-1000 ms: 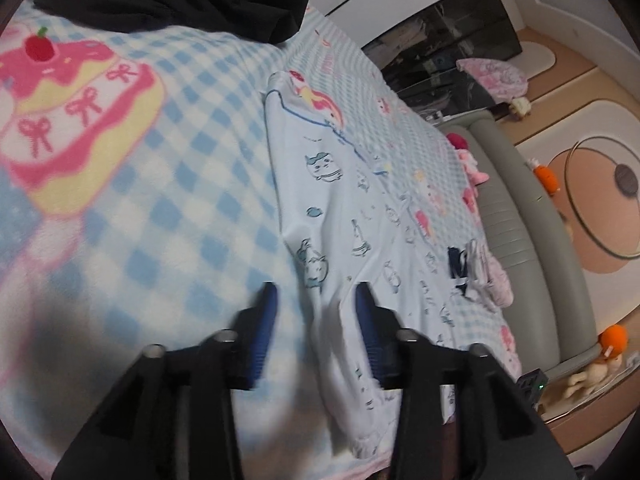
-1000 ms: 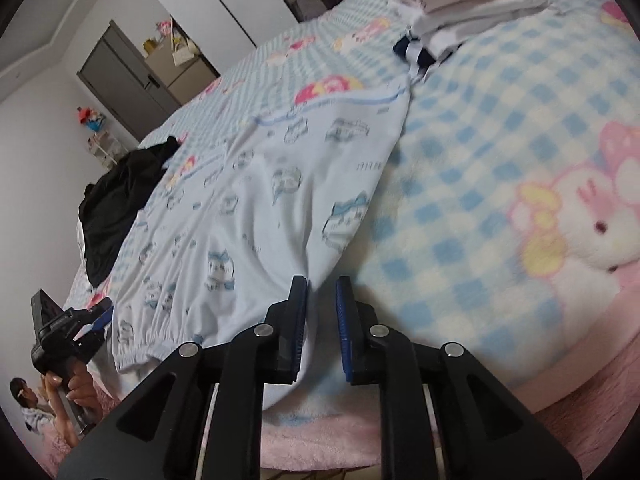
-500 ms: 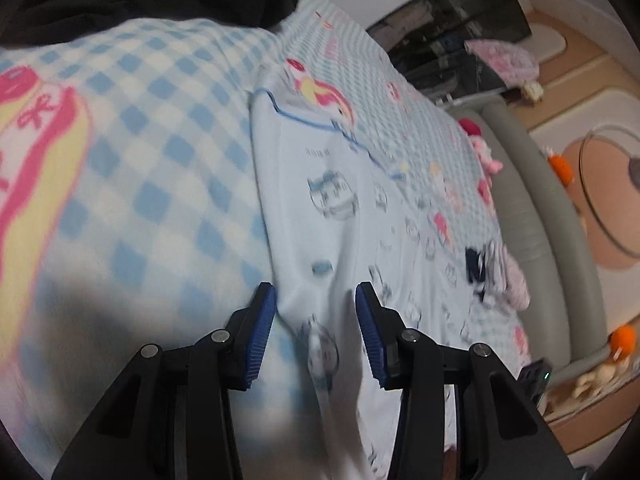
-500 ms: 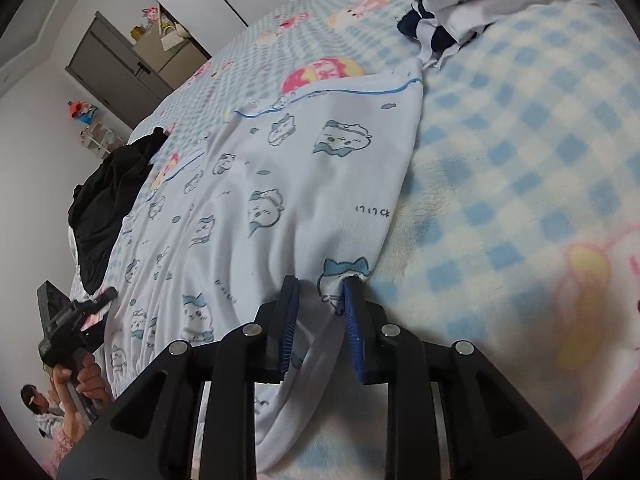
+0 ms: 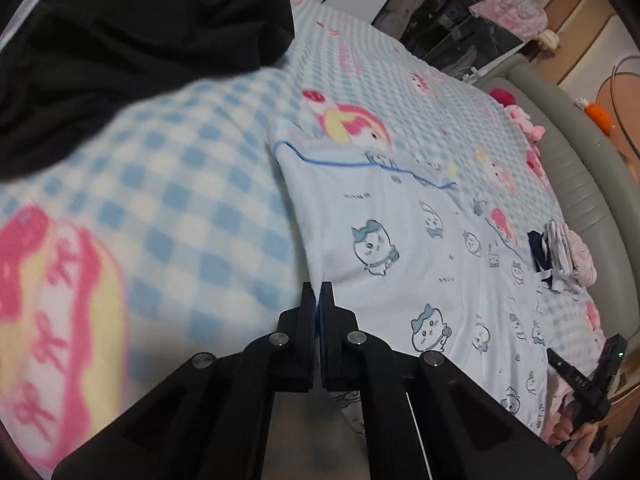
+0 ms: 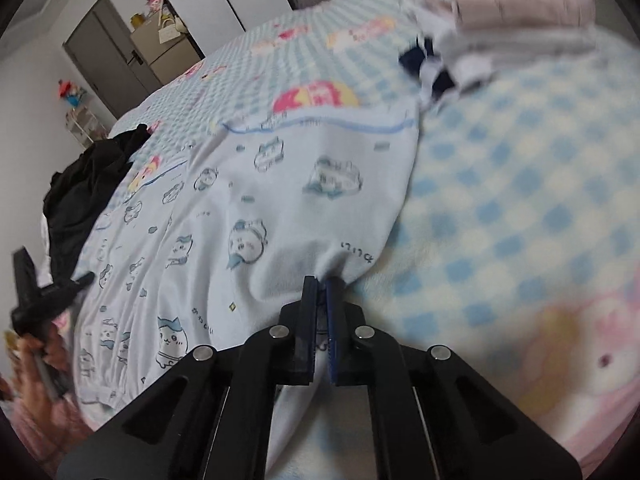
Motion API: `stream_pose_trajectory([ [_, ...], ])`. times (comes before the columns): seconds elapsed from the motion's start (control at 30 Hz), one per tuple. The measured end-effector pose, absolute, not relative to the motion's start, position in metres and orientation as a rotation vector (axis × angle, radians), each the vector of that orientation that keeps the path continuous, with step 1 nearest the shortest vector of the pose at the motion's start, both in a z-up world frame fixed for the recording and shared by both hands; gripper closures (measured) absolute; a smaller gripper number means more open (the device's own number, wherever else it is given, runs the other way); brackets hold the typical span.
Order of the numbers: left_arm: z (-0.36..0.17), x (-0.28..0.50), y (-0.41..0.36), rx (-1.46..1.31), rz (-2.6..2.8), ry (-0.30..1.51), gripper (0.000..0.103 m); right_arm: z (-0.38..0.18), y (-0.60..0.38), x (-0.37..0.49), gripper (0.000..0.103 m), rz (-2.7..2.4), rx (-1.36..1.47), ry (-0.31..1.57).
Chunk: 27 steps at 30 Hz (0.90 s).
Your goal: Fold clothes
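A pale blue garment printed with cartoon cats lies spread flat on the checked blanket; it also fills the right wrist view as the same garment. My left gripper is shut on the garment's left side edge. My right gripper is shut on the garment's right side edge, where the cloth puckers between the fingers. Each gripper shows in the other's view: the right gripper at the lower right, the left gripper at the far left, held in a hand.
A black garment is heaped at the far left of the bed. A stack of folded clothes sits beyond the garment's right corner. A grey padded bed frame runs along the far side, with toys and floor beyond.
Both grippers moved forward along the garment's side edges. The left gripper, open before, has closed on the cloth; the right gripper's hold has tightened and the cloth bunches at it.
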State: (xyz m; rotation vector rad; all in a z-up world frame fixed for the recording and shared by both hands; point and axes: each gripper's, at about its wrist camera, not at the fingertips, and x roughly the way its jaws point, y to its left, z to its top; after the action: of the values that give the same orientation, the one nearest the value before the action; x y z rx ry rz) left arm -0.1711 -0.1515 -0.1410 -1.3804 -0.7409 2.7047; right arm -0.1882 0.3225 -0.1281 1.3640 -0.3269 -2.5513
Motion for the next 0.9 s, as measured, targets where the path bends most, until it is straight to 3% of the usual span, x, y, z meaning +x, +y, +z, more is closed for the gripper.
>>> stream_pose_trajectory([
  [0.2,-0.154,-0.175,-0.156,-1.519,2.720,-0.656,0.097,-0.135,0.323,-0.188,0.101,-2.603,1.418,-0.191],
  [0.3,-0.145,-0.158,-0.158,-1.484,2.714,-0.748,0.094,-0.138,0.325,-0.187,0.101,-2.627,1.437,-0.135],
  [0.37,-0.133,-0.144,-0.151,-1.431,2.726,-0.730,0.093,-0.129,0.336,-0.181,0.094,-2.637,1.397,-0.234],
  [0.5,-0.108,-0.114,-0.121,-1.288,2.728,-0.617,0.090,-0.111,0.356,-0.165,0.090,-2.629,1.307,-0.433],
  [0.6,-0.097,-0.102,-0.093,-1.186,2.641,-0.585,0.072,-0.100,0.348,-0.150,0.089,-2.573,1.267,-0.444],
  [0.63,-0.097,-0.100,-0.083,-1.168,2.610,-0.573,0.066,-0.098,0.341,-0.144,0.088,-2.554,1.259,-0.433],
  [0.8,-0.114,-0.102,-0.035,-1.234,2.517,-0.435,0.066,-0.092,0.287,-0.121,0.087,-2.471,1.186,-0.340],
  [0.9,-0.128,-0.105,-0.018,-1.364,2.556,-0.211,0.066,-0.100,0.243,-0.111,0.087,-2.453,1.169,-0.094],
])
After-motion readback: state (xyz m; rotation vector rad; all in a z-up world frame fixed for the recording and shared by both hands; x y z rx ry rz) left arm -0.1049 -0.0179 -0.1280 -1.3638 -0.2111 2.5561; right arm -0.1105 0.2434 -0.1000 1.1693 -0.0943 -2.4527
